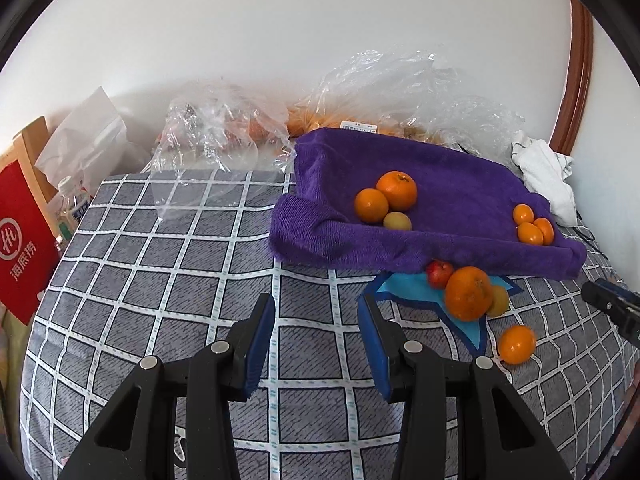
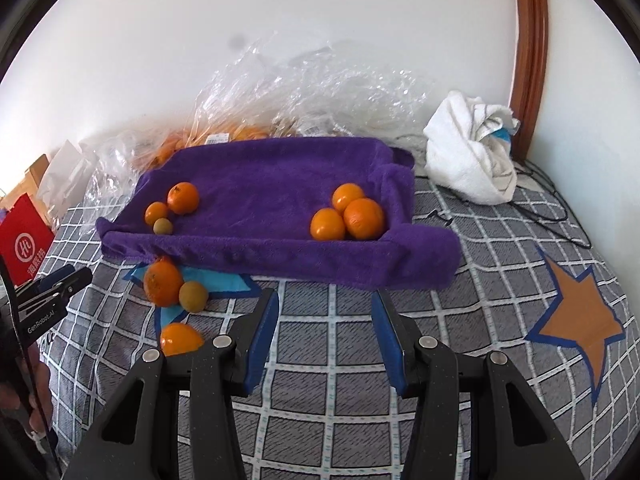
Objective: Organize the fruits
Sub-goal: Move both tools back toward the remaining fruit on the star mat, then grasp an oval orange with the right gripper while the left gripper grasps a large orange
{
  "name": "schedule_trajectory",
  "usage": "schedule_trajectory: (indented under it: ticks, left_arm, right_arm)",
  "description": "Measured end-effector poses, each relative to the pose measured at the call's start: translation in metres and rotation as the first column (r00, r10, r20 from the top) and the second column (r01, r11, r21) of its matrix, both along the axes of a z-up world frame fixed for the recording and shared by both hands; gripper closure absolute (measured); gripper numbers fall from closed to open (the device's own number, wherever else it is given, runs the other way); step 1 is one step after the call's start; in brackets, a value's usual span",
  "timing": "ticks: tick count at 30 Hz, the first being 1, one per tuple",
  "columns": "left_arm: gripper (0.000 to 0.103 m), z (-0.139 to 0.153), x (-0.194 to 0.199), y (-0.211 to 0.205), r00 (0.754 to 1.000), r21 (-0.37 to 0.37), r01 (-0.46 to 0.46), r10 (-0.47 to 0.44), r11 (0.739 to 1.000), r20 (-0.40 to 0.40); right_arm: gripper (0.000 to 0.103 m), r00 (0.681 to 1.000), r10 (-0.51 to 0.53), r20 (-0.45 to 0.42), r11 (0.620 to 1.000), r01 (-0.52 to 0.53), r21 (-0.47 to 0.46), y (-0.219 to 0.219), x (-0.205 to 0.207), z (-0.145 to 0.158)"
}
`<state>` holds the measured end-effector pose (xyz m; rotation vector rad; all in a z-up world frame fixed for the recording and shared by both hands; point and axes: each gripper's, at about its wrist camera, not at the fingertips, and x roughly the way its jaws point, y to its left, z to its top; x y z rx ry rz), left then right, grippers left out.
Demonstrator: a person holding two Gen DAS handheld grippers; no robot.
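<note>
Both the left gripper [image 1: 318, 316] and the right gripper [image 2: 324, 312] angled down over the grey checked bedsheet [image 1: 160, 280], jaws spread, nothing between them. Round orange citrus fruits [image 2: 348, 216] sat in two clusters, left and right, on the purple fluffy towel-covered tray [image 2: 280, 184]. A large orange [image 1: 468, 292], small red fruit [image 1: 439, 273] and loose tangerine [image 1: 517, 344] lay near its front-left edge.

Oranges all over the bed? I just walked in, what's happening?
A person is sorting fruit with two handheld claws. Both the left claw and the right claw hover open and empty over the checked bedspread. Six fruits sit on the purple towel; a large orange and others lie loose in front.
</note>
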<state>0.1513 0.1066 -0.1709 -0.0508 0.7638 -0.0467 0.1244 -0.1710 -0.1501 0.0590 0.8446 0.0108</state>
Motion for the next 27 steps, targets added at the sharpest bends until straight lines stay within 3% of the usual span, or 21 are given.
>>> schedule_trajectory:
  ticks: [5, 10, 20, 27]
  left_arm:
    - [0.062, -0.009, 0.000, 0.009, 1.000, 0.004, 0.004, -0.004, 1.000, -0.029]
    - [0.062, -0.018, 0.003, 0.019, 0.997, 0.004, -0.018, 0.018, 1.000, -0.074]
    - [0.057, -0.017, 0.001, 0.043, 0.996, -0.029, -0.048, 0.046, 0.998, -0.075]
    - [0.054, -0.018, 0.001, 0.044, 0.997, -0.053, -0.035, 0.031, 0.998, -0.074]
  right_arm:
    - [0.055, 0.999, 0.037, -0.021, 0.999, -0.038, -0.015, 0.025, 0.001, -0.013]
    - [0.055, 0.996, 0.081, -0.025, 0.996, -0.080, 0.027, 0.043, 0.001, -0.017]
    - [0.055, 0.984, 0.170, -0.053, 0.985, -0.167, 0.051, 0.082, 0.009, -0.030]
    - [0.055, 0.979, 0.181, -0.095, 0.983, -0.181, 0.003, 0.100, 0.016, -0.046]
